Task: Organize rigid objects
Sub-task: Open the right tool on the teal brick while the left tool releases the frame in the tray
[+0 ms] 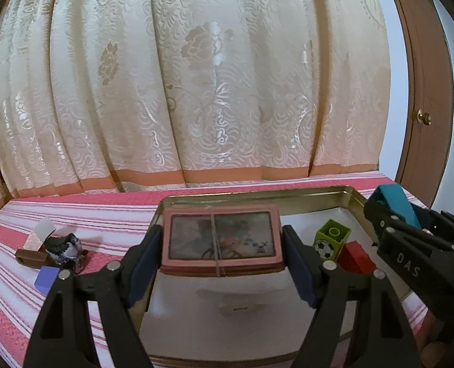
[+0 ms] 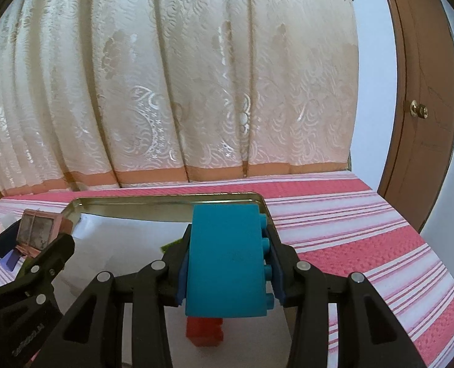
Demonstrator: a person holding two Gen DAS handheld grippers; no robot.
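My left gripper (image 1: 222, 254) is shut on a flat pink box (image 1: 221, 239) with a picture lid and a rubber band, held above the left part of a shallow gold metal tray (image 1: 257, 191). My right gripper (image 2: 227, 263) is shut on a teal toy brick (image 2: 227, 257), its studs facing right, over the tray's (image 2: 165, 197) right side. Inside the tray lie a green brick with a football print (image 1: 331, 239) and a red brick (image 1: 354, 256); the red brick (image 2: 204, 332) shows just below the teal one. The right gripper with its teal brick (image 1: 395, 204) is seen at the right of the left wrist view.
The tray sits on a pink and white striped cloth (image 2: 365, 230). Left of it lie a blue block (image 1: 46, 277), a brown piece (image 1: 31, 257), a dark crumpled item (image 1: 66, 245) and a white card (image 1: 43, 230). A cream curtain (image 1: 196, 76) hangs behind; a brown door (image 2: 423, 107) stands right.
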